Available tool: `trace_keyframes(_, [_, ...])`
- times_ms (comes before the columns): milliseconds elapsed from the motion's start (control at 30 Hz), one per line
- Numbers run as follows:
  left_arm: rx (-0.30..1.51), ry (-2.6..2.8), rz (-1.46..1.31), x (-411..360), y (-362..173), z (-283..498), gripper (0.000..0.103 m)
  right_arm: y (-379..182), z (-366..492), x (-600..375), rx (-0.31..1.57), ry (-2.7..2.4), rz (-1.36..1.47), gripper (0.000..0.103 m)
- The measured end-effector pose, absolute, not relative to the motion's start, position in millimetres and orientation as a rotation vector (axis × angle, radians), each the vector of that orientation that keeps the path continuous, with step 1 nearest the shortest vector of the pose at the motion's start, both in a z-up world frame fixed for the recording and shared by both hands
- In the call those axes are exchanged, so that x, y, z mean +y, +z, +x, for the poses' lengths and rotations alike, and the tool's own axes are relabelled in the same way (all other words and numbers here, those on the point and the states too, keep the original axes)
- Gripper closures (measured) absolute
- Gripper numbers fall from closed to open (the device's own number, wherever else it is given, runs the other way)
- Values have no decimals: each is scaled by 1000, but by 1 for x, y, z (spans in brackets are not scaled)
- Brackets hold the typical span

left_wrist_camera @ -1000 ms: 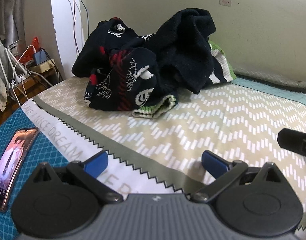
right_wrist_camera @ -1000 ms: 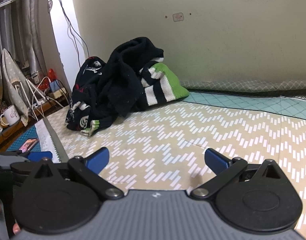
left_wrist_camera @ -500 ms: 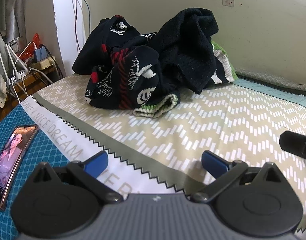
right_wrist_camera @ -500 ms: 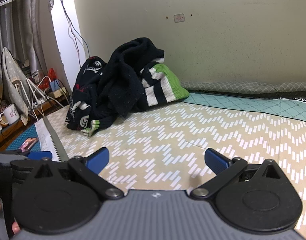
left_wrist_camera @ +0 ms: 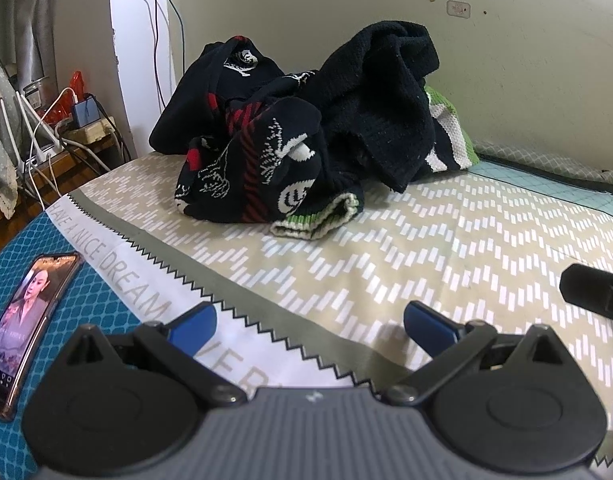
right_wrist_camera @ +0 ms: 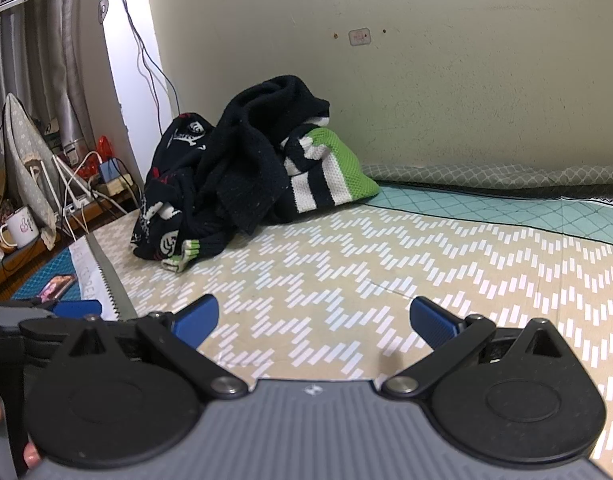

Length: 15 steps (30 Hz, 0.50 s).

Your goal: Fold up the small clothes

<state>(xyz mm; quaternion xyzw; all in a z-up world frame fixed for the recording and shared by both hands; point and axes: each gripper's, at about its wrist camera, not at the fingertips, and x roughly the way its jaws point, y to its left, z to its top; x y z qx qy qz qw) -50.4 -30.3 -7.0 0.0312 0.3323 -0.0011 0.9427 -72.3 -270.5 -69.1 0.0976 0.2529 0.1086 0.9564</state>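
Observation:
A pile of dark knitted clothes [left_wrist_camera: 306, 136] lies on the patterned bed cover [left_wrist_camera: 426, 264] against the wall. It holds a black sweater, a navy piece with red and white patterns, and a green, white and black striped piece [right_wrist_camera: 326, 172]. The pile also shows in the right wrist view [right_wrist_camera: 234, 176]. My left gripper [left_wrist_camera: 310, 322] is open and empty, low over the bed, well short of the pile. My right gripper [right_wrist_camera: 314, 318] is open and empty, to the right of the left one. Its tip shows in the left wrist view [left_wrist_camera: 594, 294].
A phone [left_wrist_camera: 22, 328] with a lit screen lies on the blue cover at the left. A low shelf [right_wrist_camera: 66, 208] with cables, a charger and a mug [right_wrist_camera: 20, 226] stands left of the bed. The wall [right_wrist_camera: 426, 80] runs behind the pile.
Both grippers have crept slightly forward toward the pile, which looks a little larger. Both stay open. The clothes have not moved.

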Motion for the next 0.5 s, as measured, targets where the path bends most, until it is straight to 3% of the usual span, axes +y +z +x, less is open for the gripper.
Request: trace_keyframes(500, [675, -7, 64, -32, -7, -51, 0, -69, -72, -270, 513, 221, 196, 6])
